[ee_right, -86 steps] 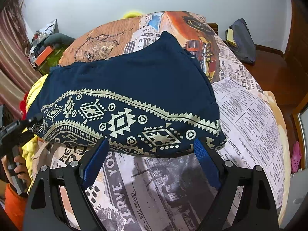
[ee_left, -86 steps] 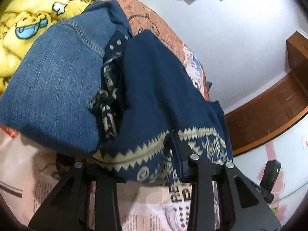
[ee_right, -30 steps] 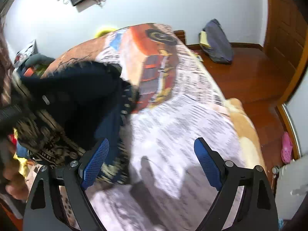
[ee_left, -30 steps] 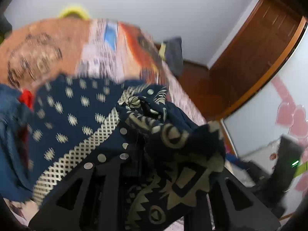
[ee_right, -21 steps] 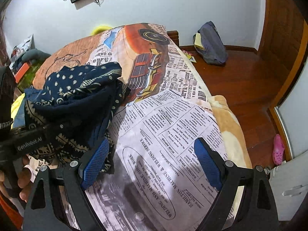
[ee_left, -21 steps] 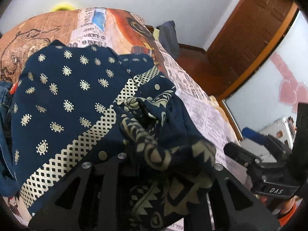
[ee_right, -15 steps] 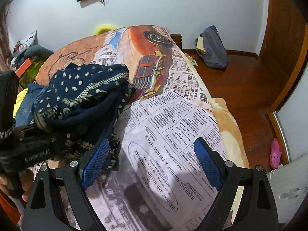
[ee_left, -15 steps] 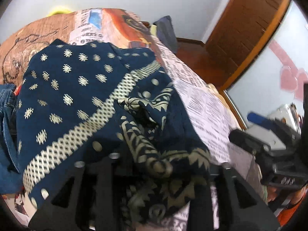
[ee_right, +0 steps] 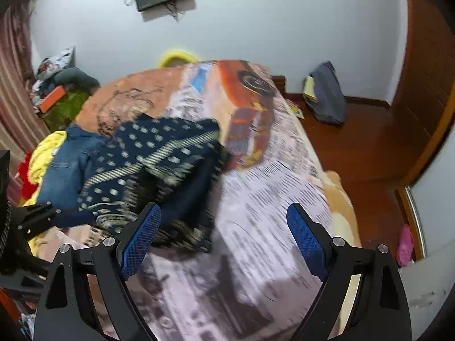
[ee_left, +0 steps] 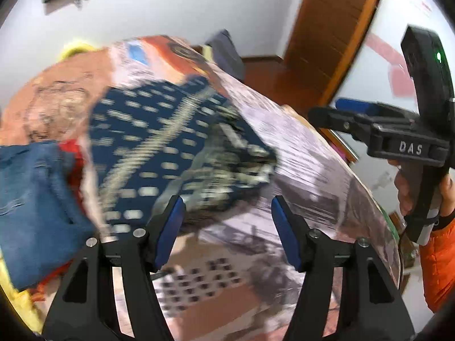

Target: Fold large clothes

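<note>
The navy patterned cloth (ee_left: 159,147) is lying in a loose bundle on the bed (ee_left: 312,187), on the left half of it, partly on top of a pair of jeans (ee_left: 31,199). Both frames are pretty motion-blurred, so the folds are hard to read.

The left hand-held gripper (ee_left: 226,226) has its jaws opening, and nothing is between the blue pads; the cloth sits just past its left fingertip. The right hand-held gripper (ee_right: 224,236) is spread wide and empty, hanging over the newspaper-print bedspread with the cloth's edge by its left finger. From the left wrist view you can see the right one off to the side, held by a hand (ee_left: 403,187) in an orange sleeve (ee_left: 438,267).
</note>
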Tool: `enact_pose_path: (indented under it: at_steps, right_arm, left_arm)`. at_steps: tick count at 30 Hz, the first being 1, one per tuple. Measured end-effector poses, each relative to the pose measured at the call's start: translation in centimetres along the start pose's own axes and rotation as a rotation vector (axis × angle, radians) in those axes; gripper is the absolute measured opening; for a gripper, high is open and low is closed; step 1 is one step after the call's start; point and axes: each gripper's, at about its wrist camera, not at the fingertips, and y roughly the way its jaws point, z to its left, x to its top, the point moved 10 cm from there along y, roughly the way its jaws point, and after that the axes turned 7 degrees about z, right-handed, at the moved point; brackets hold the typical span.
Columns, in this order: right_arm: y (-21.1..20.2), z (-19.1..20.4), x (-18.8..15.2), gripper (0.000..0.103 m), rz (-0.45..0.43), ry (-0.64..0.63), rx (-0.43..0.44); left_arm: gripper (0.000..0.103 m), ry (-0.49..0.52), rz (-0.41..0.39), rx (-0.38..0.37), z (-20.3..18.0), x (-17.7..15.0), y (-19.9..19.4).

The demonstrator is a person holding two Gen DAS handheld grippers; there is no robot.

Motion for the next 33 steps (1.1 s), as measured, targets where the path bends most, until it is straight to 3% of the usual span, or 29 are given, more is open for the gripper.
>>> enact_pose_path:
  at_steps: [5, 9, 11, 14, 18, 21, 25, 28, 33]
  right_arm:
    - [1.7, 4.4, 1.4, 0.089, -0.004, -0.042, 0.080]
    - [4.7, 7.9, 1.6, 0.089, 0.024, -0.102, 0.107]
    - [6.6, 8.7, 1.4, 0.088, 0.054, -0.122, 0.103]
    - [9.7, 7.9, 0.5, 0.088, 0.116, -0.110, 0.057]
    - [12.4, 4.8, -1.5, 0.088, 0.182, -0.098, -0.007]
    - [12.2, 3.4, -2.3, 0.089, 0.187, -0.063, 0.030]
    - [10.8, 1.5, -2.7, 0.089, 0.152, -0.022, 0.014]
    - [10.3, 0.7, -3.6, 0.089, 0.161, -0.001, 0.018]
    - [9.3, -1.1, -4.8, 0.089, 0.168, 0.036, -0.017]
  left_arm:
    - [0.071, -0.087, -0.049, 0.114, 6.6, 1.2, -1.7]
    - [0.071, -0.184, -0.009, 0.107, 10.0, 1.4, 0.1]
    - [0.071, -0.204, 0.050, 0.105, 10.9, 0.4, 1.8]
    - [0.073, -0.224, 0.064, 0.081, 11.5, -0.2, 4.0]
    - [0.090, -0.225, 0.055, 0.092, 11.9, -1.3, 4.6]
    - [0.091, -0.234, 0.068, 0.069, 11.9, -1.9, 5.3]
    - [0.091, -0.235, 0.061, 0.061, 11.9, -2.7, 5.2]
    - [0.091, -0.204, 0.077, 0.086, 11.5, -3.7, 4.9]
    - [0.090, -0.136, 0.132, 0.222, 12.0, -6.4, 5.0]
